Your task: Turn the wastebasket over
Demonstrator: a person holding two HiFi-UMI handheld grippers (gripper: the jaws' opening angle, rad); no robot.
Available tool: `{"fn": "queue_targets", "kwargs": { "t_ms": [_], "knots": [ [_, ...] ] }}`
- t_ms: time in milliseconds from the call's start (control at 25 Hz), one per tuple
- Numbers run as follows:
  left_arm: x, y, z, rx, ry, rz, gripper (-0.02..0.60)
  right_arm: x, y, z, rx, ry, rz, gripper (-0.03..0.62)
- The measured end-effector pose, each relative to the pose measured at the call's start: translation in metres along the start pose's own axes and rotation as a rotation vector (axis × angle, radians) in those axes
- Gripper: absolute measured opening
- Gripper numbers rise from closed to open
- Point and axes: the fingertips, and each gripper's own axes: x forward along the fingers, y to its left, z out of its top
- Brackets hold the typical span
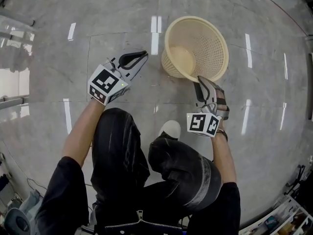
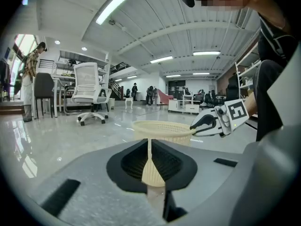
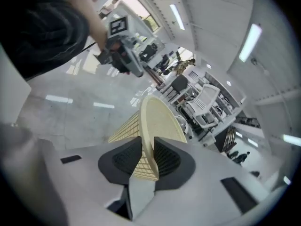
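Observation:
A cream mesh wastebasket [image 1: 195,48] stands on the marble floor with its wide mouth facing up. My right gripper [image 1: 199,80] is at its near rim. In the right gripper view the rim and wall of the wastebasket [image 3: 155,121] run between the jaws of my right gripper [image 3: 147,142], which stand a little apart and do not clamp it. My left gripper [image 1: 144,55] hovers left of the basket, shut and empty, not touching it. From the left gripper view I see the wastebasket [image 2: 164,128] beyond the left gripper [image 2: 150,147], with the right gripper [image 2: 194,126] at its rim.
The person's bent knees and a white shoe [image 1: 171,128] are just behind the basket. A white office chair [image 2: 89,91] and desks stand far off. Another person [image 2: 30,79] is by the window. Shelving [image 1: 288,214] lies at the lower right.

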Motion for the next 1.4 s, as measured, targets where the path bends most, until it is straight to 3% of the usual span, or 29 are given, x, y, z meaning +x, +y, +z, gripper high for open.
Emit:
{"fn": "queue_targets", "kwargs": {
  "t_ms": [80, 120, 200, 360, 440, 600, 680, 840, 960, 1200, 1400],
  "knots": [
    [0.005, 0.013, -0.015, -0.059, -0.001, 0.018, 0.032, 0.003, -0.023, 0.0, 0.154, -0.009, -0.032, 0.077],
    [0.011, 0.017, -0.025, -0.104, 0.003, 0.014, 0.075, 0.005, -0.033, -0.001, 0.242, -0.021, -0.045, 0.074],
    [0.029, 0.018, -0.048, -0.215, 0.01, -0.022, 0.16, 0.005, -0.051, -0.007, 0.432, -0.054, -0.065, 0.071],
    [0.074, -0.002, -0.091, -0.402, 0.017, -0.122, 0.226, -0.004, -0.067, -0.026, 0.728, -0.112, -0.106, 0.056],
    [0.095, -0.009, -0.108, -0.458, 0.033, -0.14, 0.247, -0.007, -0.07, -0.033, 0.817, -0.14, -0.119, 0.055],
    [0.141, -0.016, -0.125, -0.523, 0.043, -0.165, 0.273, -0.017, -0.07, -0.055, 0.852, -0.104, -0.185, 0.055],
    [0.155, -0.015, -0.123, -0.519, 0.023, -0.159, 0.275, -0.019, -0.07, -0.074, 0.861, -0.041, -0.225, 0.055],
    [0.179, -0.026, -0.105, -0.411, -0.022, -0.154, 0.276, -0.023, -0.068, -0.126, 0.861, 0.139, -0.269, 0.057],
    [0.197, -0.042, -0.096, -0.343, -0.027, -0.182, 0.261, -0.03, -0.063, -0.159, 0.882, 0.225, -0.255, 0.064],
    [0.215, -0.052, -0.092, -0.261, 0.047, -0.242, 0.261, -0.026, -0.098, -0.185, 0.876, 0.211, -0.31, 0.08],
    [0.226, -0.057, -0.09, -0.211, 0.096, -0.276, 0.261, -0.009, -0.13, -0.196, 0.867, 0.26, -0.284, 0.073]
  ]
}}
